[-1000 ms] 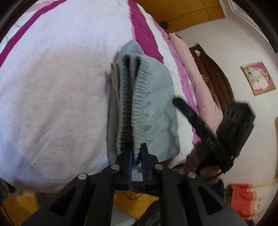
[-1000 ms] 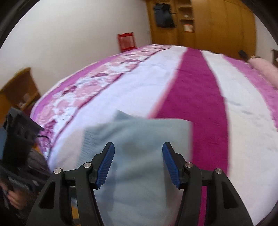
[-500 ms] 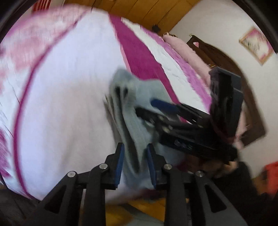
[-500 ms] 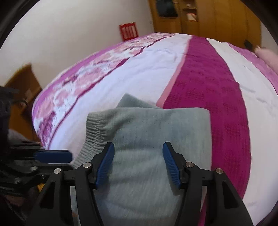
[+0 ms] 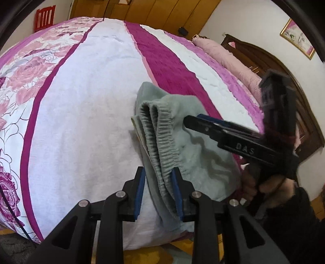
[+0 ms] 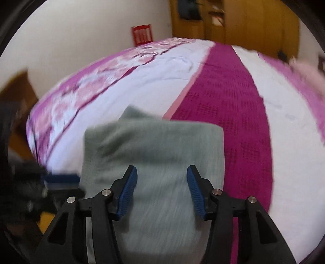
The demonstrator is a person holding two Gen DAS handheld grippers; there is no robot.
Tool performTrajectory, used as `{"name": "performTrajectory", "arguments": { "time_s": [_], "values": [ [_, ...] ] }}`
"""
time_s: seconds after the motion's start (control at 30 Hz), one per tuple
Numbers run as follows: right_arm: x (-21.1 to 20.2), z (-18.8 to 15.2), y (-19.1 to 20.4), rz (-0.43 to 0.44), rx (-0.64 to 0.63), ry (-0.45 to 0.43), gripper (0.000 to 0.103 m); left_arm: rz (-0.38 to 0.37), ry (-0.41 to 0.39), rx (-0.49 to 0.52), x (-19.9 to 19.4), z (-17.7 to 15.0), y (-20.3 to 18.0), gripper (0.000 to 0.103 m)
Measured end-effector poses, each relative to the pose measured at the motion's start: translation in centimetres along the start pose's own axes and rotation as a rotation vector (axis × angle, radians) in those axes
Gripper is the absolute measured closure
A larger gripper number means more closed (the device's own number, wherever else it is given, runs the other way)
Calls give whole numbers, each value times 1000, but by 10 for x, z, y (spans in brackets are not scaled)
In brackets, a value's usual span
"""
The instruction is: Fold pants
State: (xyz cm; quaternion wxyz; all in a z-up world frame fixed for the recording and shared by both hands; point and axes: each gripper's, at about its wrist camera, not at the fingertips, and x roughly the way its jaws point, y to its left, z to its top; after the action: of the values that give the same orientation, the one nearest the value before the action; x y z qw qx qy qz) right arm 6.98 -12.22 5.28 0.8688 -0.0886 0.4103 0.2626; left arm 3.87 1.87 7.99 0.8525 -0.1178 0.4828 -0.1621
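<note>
Found a bed (image 5: 81, 121) under a white, magenta and floral spread. Noted a pink pillow (image 5: 223, 52) at its far right end, against a dark headboard (image 5: 284, 67). Noted also a framed picture (image 5: 297, 38) on the right wall, a red chair (image 5: 43, 17) far left and a wooden wardrobe (image 5: 152, 10) beyond the bed.

Found the grey pants (image 5: 203, 158) folded into a thick bundle at the bed's near edge, right of the middle, with the ribbed waistband layers turned leftward. Caught the left tongs (image 5: 157, 172) part open and straddling the near end of that waistband, a blue pad just beside the cloth on each side, not squeezing it.

Saw the right tongs (image 5: 191, 119), gripped by a hand (image 5: 270, 182) at the right, reaching in over the bundle's top with tips just beside the waistband. From the blurred right wrist view, found them roughly half open and closing, pads apart over the flat cloth, holding nothing.
</note>
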Motion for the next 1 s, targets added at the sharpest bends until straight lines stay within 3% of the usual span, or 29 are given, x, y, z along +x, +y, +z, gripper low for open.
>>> {"name": "performTrajectory", "arguments": {
  "time_s": [0.2,0.27,0.37,0.47,0.57,0.6,0.63,0.67,0.7,0.8,0.9,1.0],
  "values": [
    [-34,-48,31,-44,-100,26,50,16,12,-6,6,-6,-1,76],
    [-44,-60,32,-52,-95,33,50,25,6,-5,5,-7,-2,71],
    [-65,-70,19,9,44,10,50,65,-42,-9,-4,-8,0,69],
    [-75,-80,-5,20,207,-60,50,19,-87,13,-13,4,-2,69],
    [-60,-88,-17,0,242,-8,47,-48,-76,13,-7,36,-2,69],
    [-56,-89,-18,23,253,1,49,-68,-68,-1,0,49,0,69],
    [-55,-89,-20,41,279,-7,62,-69,-57,-9,8,59,2,69],
    [-57,-88,-22,57,291,-17,81,-67,-44,-20,15,66,5,71],
    [-61,-86,-23,74,297,-26,82,-84,-41,-48,22,72,9,84],
    [-69,-88,-21,40,233,-24,85,-158,-69,-109,23,81,11,86],
    [-69,-98,-20,40,232,-7,85,-104,-123,-114,18,81,8,89],
    [-70,-102,-22,34,245,-14,76,-51,-78,-184,36,69,23,90]
  ]
}}
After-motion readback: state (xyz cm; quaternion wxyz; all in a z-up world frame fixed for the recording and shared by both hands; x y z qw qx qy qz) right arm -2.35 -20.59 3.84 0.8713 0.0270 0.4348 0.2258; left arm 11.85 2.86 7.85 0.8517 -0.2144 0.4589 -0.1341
